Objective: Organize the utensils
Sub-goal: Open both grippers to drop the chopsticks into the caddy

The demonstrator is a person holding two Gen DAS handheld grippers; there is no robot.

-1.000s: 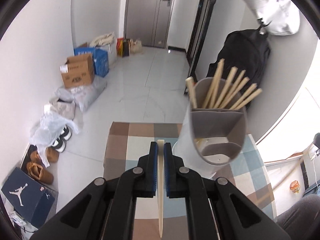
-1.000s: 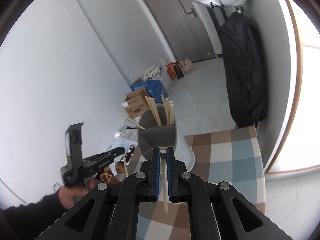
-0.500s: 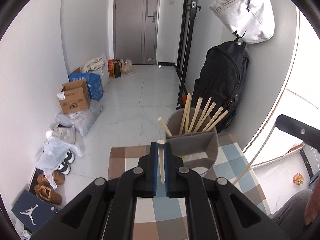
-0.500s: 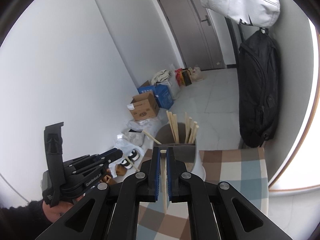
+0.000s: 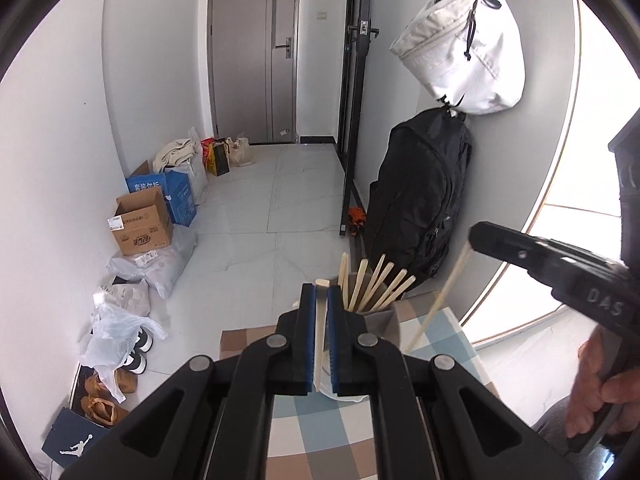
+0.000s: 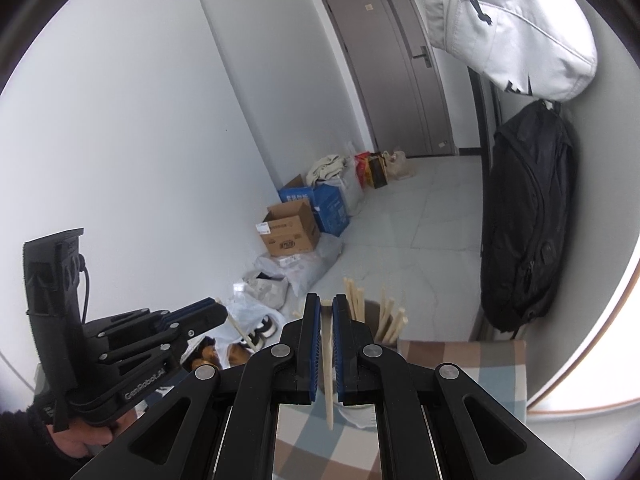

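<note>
My left gripper (image 5: 320, 292) is shut on a pale wooden chopstick (image 5: 319, 336), held upright above the table. My right gripper (image 6: 327, 304) is shut on another chopstick (image 6: 327, 372). A grey utensil holder (image 5: 384, 316) with several chopsticks (image 5: 372, 284) standing in it sits on the checked tablecloth (image 5: 316, 424), just beyond and below both grippers. In the left wrist view the right gripper (image 5: 476, 240) shows at the right with its chopstick (image 5: 438, 300) hanging down. In the right wrist view the left gripper (image 6: 216, 312) shows at the left.
A black backpack (image 5: 420, 200) and a white bag (image 5: 464, 48) hang on the wall right of the table. Cardboard boxes (image 5: 142, 224), plastic bags and shoes (image 5: 108, 392) lie on the floor along the left wall. A grey door (image 5: 256, 52) stands at the far end.
Both grippers have risen and pulled back from the holder, each still gripping its chopstick. The holder now looks smaller and lower in both views.
</note>
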